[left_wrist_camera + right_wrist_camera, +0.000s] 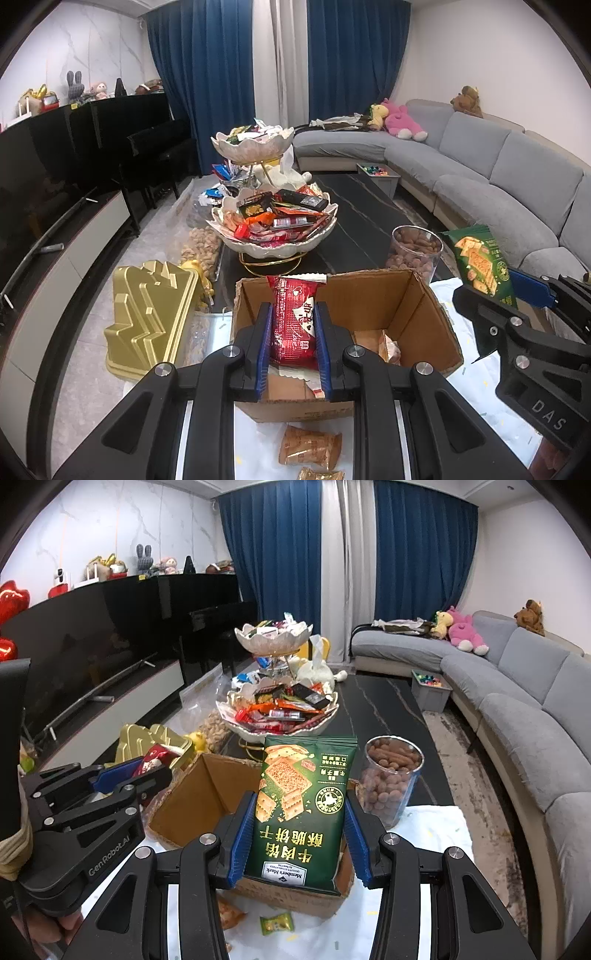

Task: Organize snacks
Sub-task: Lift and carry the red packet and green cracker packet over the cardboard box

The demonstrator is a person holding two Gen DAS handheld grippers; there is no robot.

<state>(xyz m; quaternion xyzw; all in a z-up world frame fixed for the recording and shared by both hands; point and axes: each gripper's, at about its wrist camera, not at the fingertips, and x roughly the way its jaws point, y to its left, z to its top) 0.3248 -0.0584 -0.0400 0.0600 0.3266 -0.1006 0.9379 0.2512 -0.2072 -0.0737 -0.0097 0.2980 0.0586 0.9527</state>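
My left gripper [293,314] is shut on a red snack packet [293,325], held upright above an open cardboard box [424,314]. The box holds a few small wrapped snacks [391,349]. My right gripper [299,812] is shut on a green cracker bag [301,808], also over the cardboard box [195,797]. In the left wrist view the right gripper [517,295] shows at the right edge with the green bag [480,258]. In the right wrist view the left gripper [122,771] shows at the left with the red packet [155,758].
A two-tier shell-shaped snack stand [273,229] full of wrapped snacks stands behind the box on the dark table [362,221]. A clear jar of nuts [415,251] is at the right, a gold tin [147,314] at the left. Loose snacks [310,448] lie on the white cloth.
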